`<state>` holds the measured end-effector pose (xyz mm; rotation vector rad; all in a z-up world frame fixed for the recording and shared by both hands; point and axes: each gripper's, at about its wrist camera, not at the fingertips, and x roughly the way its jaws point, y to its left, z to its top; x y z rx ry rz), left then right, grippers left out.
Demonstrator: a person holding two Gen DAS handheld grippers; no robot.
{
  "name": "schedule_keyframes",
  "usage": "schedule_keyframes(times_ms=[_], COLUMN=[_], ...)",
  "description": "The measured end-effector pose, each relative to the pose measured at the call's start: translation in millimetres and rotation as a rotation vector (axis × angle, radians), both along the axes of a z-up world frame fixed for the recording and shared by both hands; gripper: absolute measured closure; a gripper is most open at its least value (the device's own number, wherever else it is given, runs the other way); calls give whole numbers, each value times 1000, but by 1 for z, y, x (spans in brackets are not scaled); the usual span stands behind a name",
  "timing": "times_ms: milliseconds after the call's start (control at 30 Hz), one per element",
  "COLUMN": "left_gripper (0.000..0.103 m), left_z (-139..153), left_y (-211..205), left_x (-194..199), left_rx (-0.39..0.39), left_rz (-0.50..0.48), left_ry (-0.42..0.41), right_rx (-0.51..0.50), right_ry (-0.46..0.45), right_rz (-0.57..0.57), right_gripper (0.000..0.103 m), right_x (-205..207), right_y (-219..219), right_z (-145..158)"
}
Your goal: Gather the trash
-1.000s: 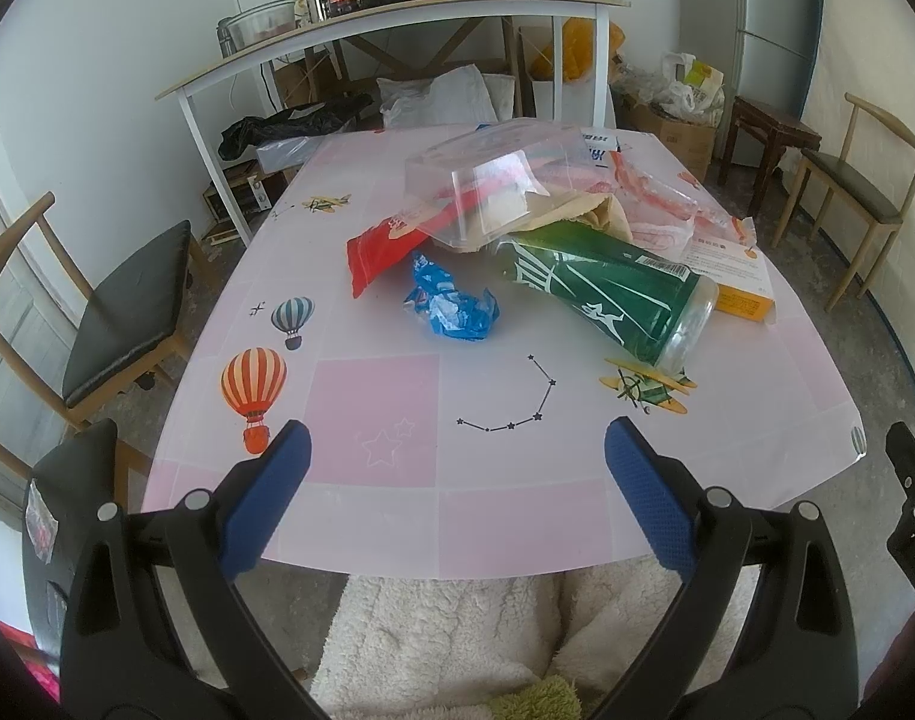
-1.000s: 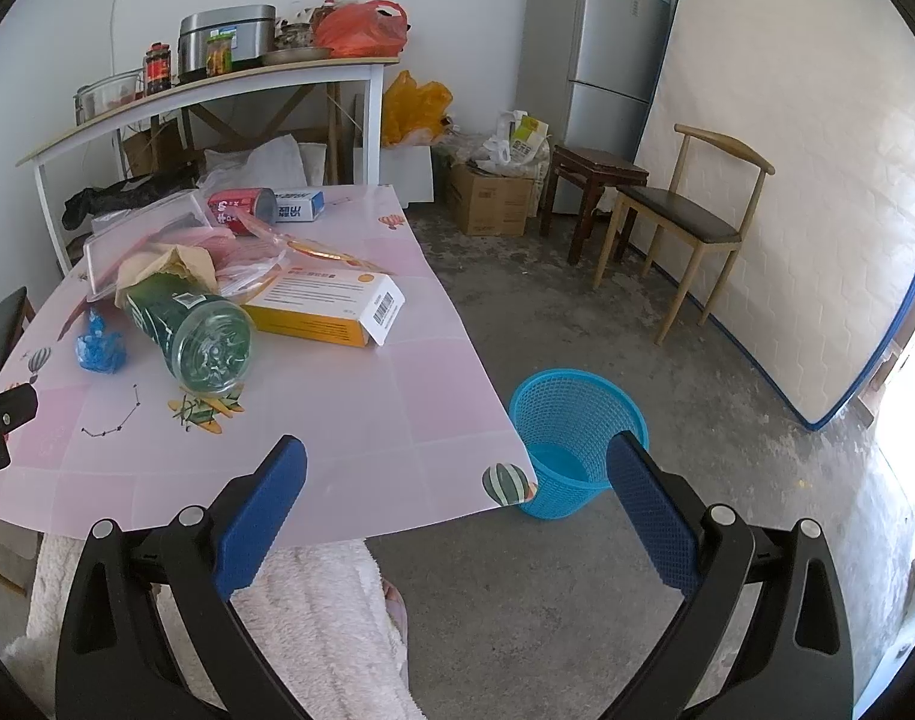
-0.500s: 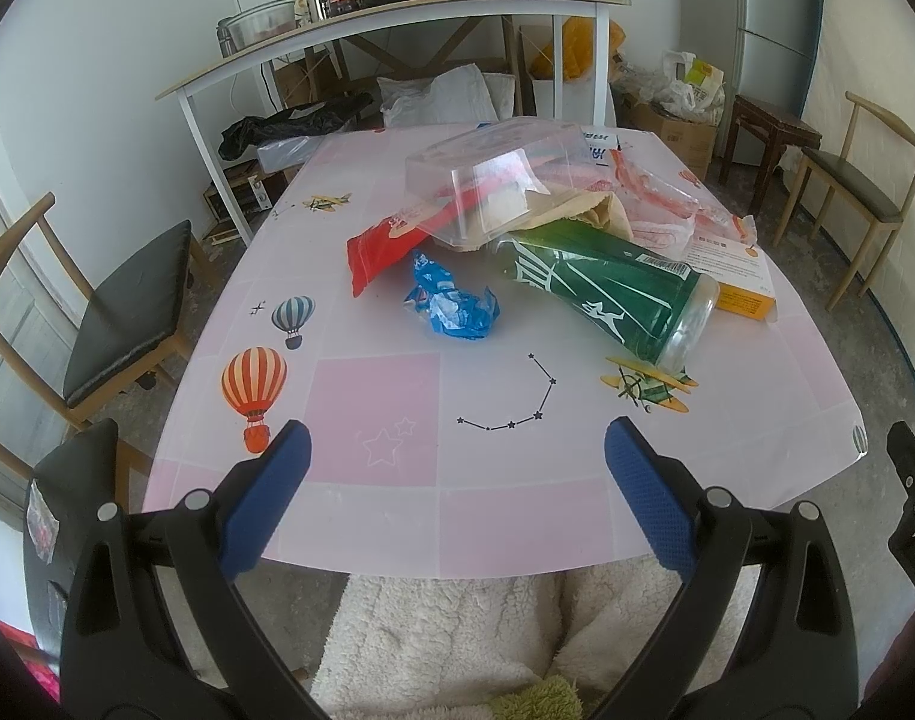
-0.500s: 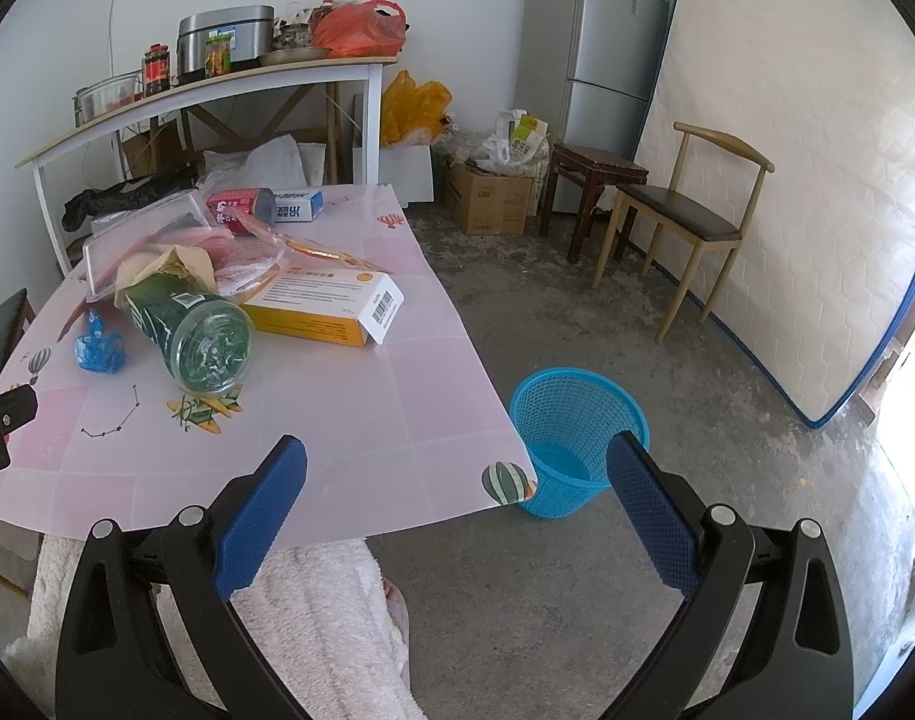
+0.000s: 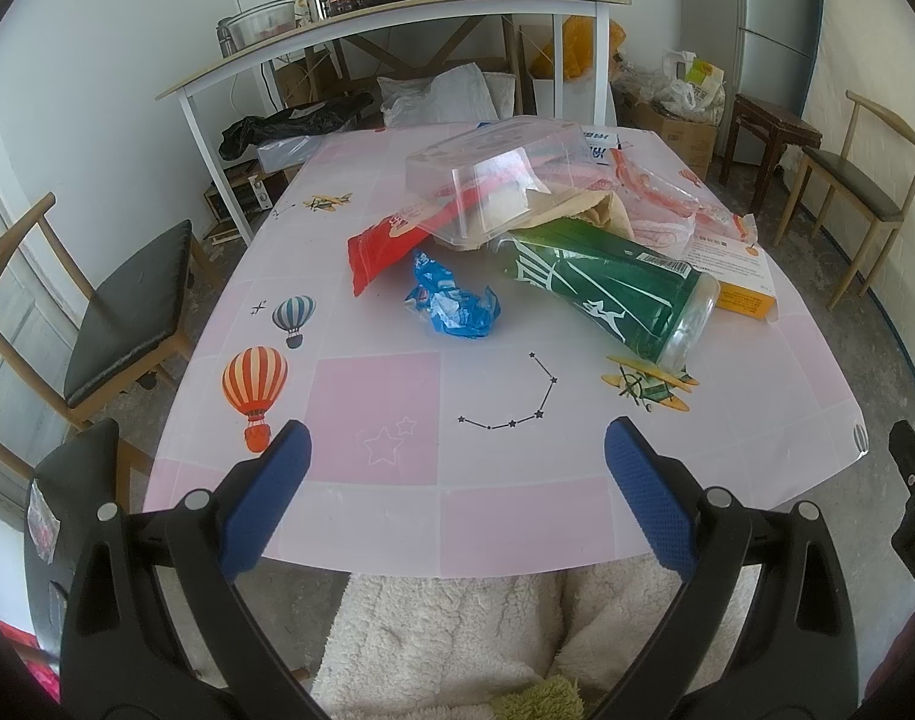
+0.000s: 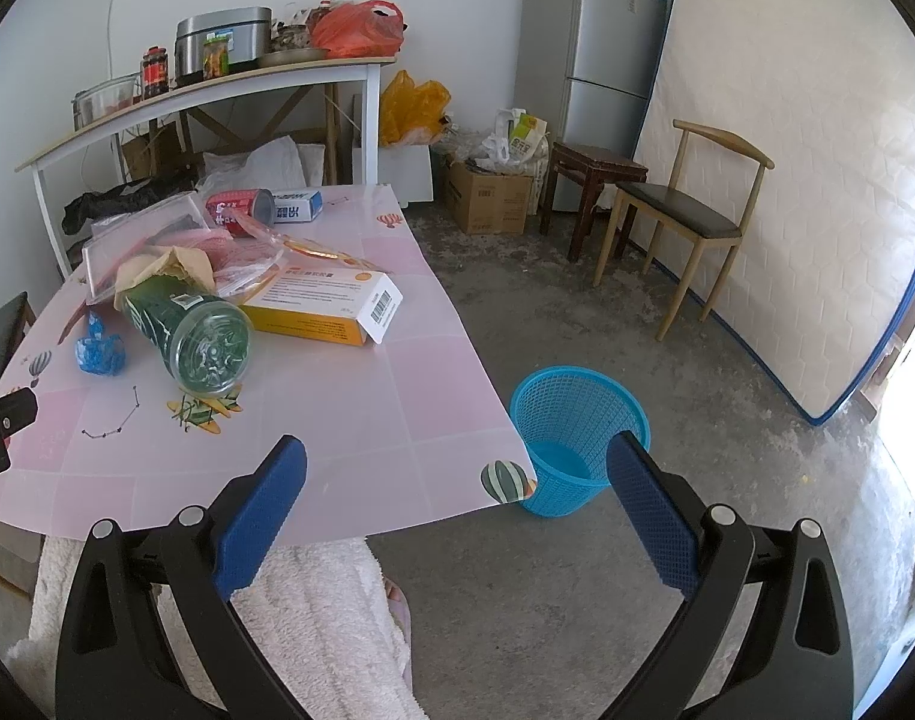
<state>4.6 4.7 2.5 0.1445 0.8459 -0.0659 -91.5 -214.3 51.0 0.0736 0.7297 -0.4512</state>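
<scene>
Trash lies heaped across the far half of my pink patterned table (image 5: 373,396): a crumpled blue plastic wrapper (image 5: 454,305), a green-labelled clear plastic bottle on its side (image 5: 613,294), a red snack bag (image 5: 391,243) under a clear plastic box (image 5: 487,180), and an orange-and-white carton (image 6: 331,306). My left gripper (image 5: 457,489) hovers over the near edge, jaws wide apart, holding nothing. My right gripper (image 6: 457,495) likewise gapes empty, near the blue mesh wastebasket (image 6: 577,438) on the floor beside the table's corner.
</scene>
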Motion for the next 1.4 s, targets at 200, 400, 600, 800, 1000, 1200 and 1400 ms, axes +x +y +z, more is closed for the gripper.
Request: schedule_keyframes(times_ms=[200, 400, 600, 800, 1000, 1200, 1400], left_gripper=[9, 9, 9, 8, 8, 8, 8], left_z=[0, 1, 3, 17, 50, 63, 47], left_y=[3, 20, 41, 62, 67, 42, 7], left_x=[2, 16, 43, 70, 105, 157, 215], left_rx=[-14, -37, -48, -56, -138, -203, -179], left_rz=[-4, 5, 17, -23, -236, -486, -589], left_ry=[4, -6, 15, -36, -119, -41, 73], right_rx=[3, 7, 40, 147, 190, 248, 352], right_ry=[-7, -26, -33, -39, -64, -54, -38], right_rz=[-15, -21, -11, 20, 40, 96, 141], right_gripper=[5, 5, 5, 5, 5, 5, 5], right_x=[3, 15, 36, 61, 75, 100, 132], right_y=[-4, 1, 8, 13, 10, -7, -29], right_z=[3, 9, 16, 28, 34, 34, 28])
